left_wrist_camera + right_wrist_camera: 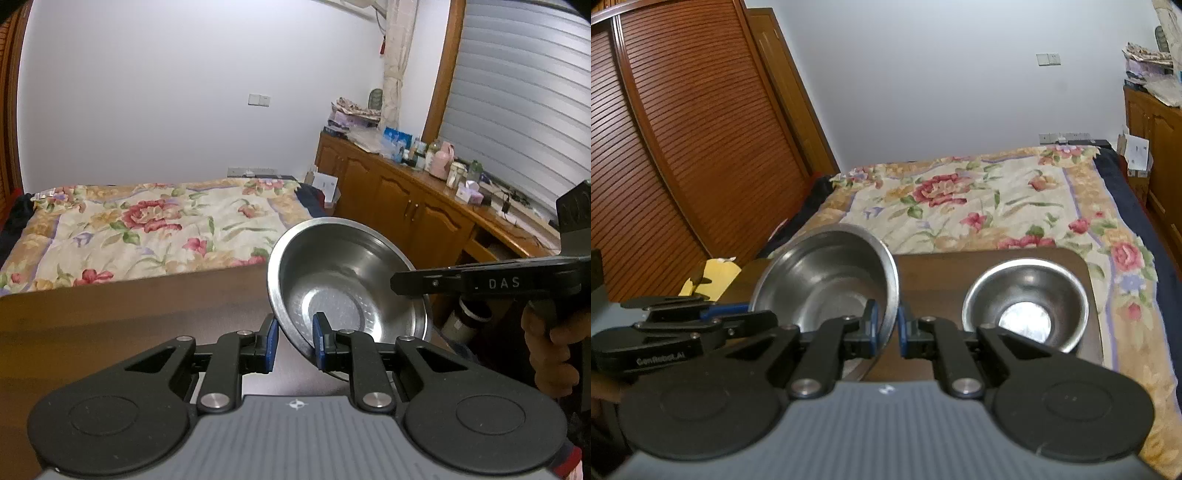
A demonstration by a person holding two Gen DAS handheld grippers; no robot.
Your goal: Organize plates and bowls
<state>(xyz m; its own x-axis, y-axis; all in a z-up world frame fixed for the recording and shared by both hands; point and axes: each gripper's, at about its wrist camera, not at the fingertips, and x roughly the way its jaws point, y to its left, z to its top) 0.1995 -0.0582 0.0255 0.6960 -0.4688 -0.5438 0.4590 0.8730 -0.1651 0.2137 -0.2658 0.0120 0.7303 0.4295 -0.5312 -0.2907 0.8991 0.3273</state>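
Note:
A steel bowl (343,280) (820,280) hangs tilted just above the brown table (129,314). My right gripper (887,328) is shut on its right rim, one pad inside and one outside. In the left wrist view it reaches in from the right (397,284), held by a hand (546,354). My left gripper (295,338) straddles the opposite rim with its jaws narrowed, and a slit of table shows between the left pad and the bowl wall. In the right wrist view it appears side-on at the bowl's left edge (757,312). A second steel bowl (1027,295) stands upright on the table's right side.
A bed with a floral quilt (147,225) lies right behind the table. A wooden cabinet (406,199) crowded with bottles and boxes runs along the right wall. Slatted wardrobe doors (683,147) stand on the left, with a yellow item (716,277) near the table's left end.

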